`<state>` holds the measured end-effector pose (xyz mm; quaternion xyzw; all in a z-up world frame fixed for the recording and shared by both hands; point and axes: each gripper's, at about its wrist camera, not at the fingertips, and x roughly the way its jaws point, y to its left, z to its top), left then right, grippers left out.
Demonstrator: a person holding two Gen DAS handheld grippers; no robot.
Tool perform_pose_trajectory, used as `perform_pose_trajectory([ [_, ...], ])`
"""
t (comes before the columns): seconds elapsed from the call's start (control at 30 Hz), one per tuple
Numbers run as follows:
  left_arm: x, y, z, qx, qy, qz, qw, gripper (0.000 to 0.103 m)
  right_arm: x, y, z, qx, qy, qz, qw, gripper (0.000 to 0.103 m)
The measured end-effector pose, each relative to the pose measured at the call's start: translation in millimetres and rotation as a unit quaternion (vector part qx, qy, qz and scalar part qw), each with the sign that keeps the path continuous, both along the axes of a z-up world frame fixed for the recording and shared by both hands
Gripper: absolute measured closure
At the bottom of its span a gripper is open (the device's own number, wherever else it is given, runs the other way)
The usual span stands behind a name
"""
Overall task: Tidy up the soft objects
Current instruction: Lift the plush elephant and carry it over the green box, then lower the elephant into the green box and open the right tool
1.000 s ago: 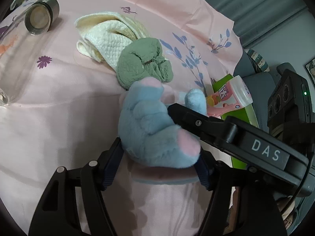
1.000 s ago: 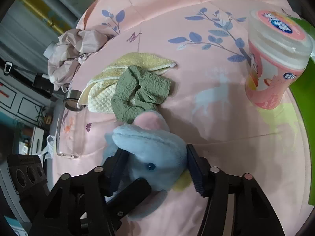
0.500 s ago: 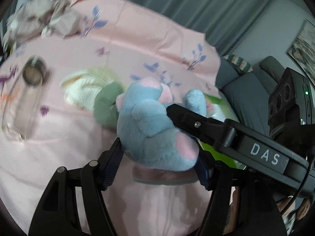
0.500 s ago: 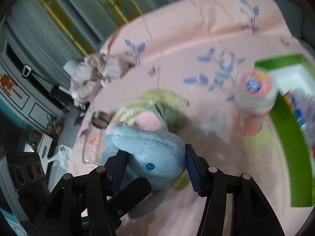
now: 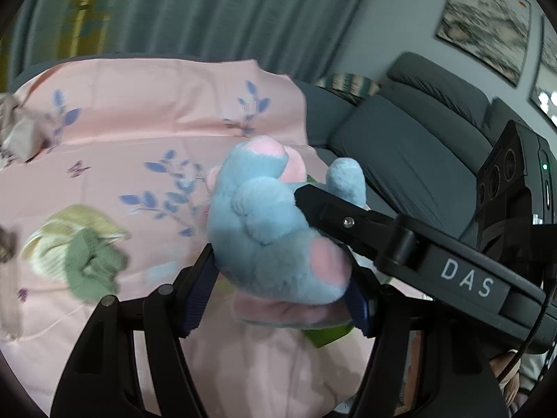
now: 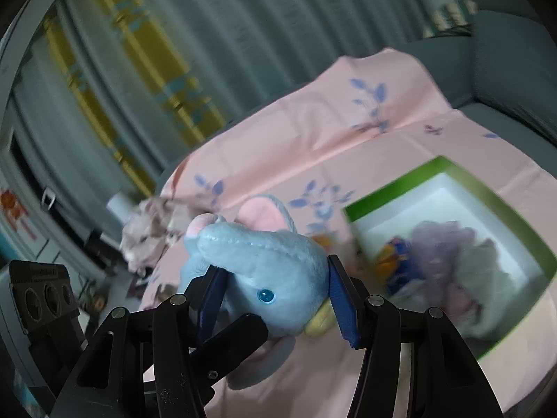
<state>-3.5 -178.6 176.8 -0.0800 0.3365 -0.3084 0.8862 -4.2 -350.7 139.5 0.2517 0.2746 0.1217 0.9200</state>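
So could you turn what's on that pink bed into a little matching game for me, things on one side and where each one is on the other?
Things:
1. blue plush toy
2. green cloth
3. purple fluffy item
4. crumpled beige cloth

Places:
A. inside the green-rimmed box
B. lying on the yellow towel
C. clamped between the left gripper and the right gripper
D. at the far edge of the pink sheet

Pairs: 1-C, 2-B, 3-A, 4-D
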Motion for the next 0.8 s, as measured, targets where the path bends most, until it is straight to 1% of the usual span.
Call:
perform_pose_trajectory([
  [0.2,14,-51,-10,0.017,0.016,-0.044,0.9987,0.038,0,-48,-14,0.024,0.017,-0.059,0.998,0.045],
  [0.3,22,-77,-15,0.038,0.016,-0.057,0.9975,0.039,5,-70,-26,0.042,0.028,-0.084,0.995,0.045],
  [0.37,25,-87,-20,0.043,0.022,-0.066,0.9966,0.039,6,-84,-34,0.059,0.035,-0.097,0.993,0.045],
  [0.47,30,-105,-28,0.052,0.033,-0.085,0.9945,0.039,7,-100,-43,0.068,0.046,-0.114,0.99,0.045],
  [0.57,38,-123,-39,0.068,0.05,-0.103,0.9911,0.039,10,-115,-56,0.083,0.063,-0.132,0.986,0.045],
  [0.63,42,-133,-47,0.076,0.059,-0.112,0.989,0.039,12,-126,-68,0.101,0.08,-0.147,0.981,0.045],
  [0.8,56,-153,-63,0.084,0.083,-0.133,0.9841,0.04,20,-145,-88,0.121,0.109,-0.175,0.971,0.045],
])
